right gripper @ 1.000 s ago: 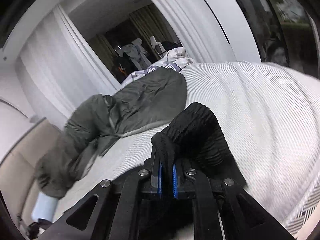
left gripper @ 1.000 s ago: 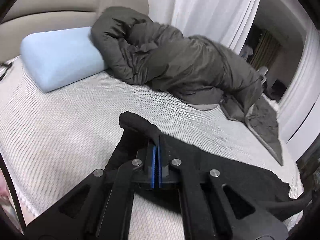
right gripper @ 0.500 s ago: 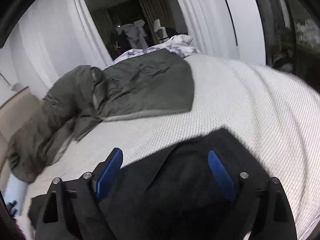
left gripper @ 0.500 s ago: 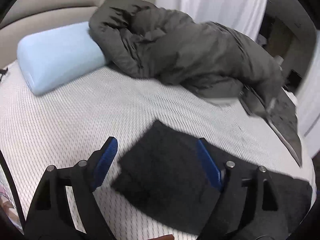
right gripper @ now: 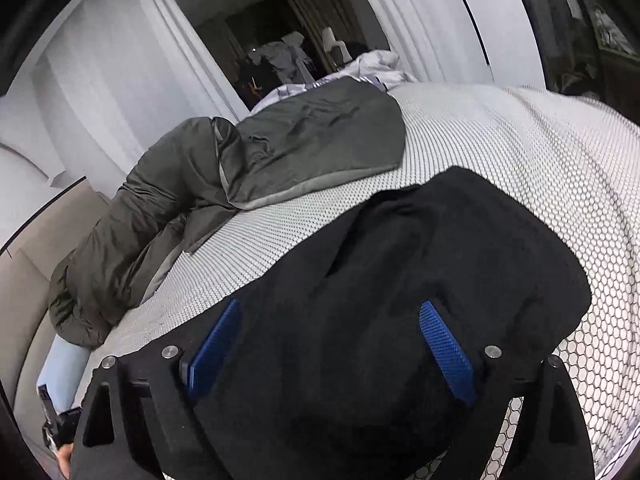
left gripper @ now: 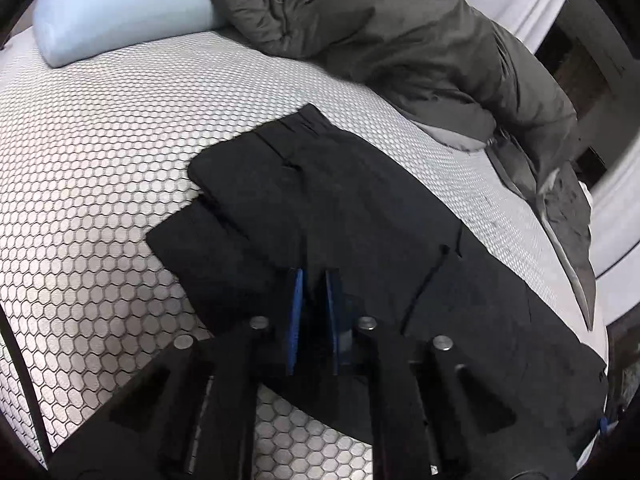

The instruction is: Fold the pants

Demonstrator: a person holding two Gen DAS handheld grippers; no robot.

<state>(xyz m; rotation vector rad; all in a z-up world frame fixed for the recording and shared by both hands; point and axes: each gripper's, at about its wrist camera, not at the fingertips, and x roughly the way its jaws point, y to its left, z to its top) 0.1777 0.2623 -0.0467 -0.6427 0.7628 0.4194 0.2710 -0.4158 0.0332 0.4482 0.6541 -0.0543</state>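
Note:
Black pants (left gripper: 352,208) lie folded lengthwise on the honeycomb-patterned bed cover, leg ends to the upper left. My left gripper (left gripper: 316,304) rests on the near edge of the pants with its blue pads nearly together on the fabric. In the right wrist view the pants (right gripper: 420,260) fill the foreground, rumpled at the waist end. My right gripper (right gripper: 332,344) hovers just over them with its jaws wide open and empty.
A dark olive jacket (left gripper: 400,32) lies heaped across the far side of the bed; it also shows in the right wrist view (right gripper: 248,168). A light blue pillow (left gripper: 120,8) sits at the far left. White curtains (right gripper: 120,60) and a dark doorway lie beyond.
Both grippers let go of the pants and opened, leaving them laid flat. Since then the left gripper has lowered onto the near edge and closed; the right stays open.

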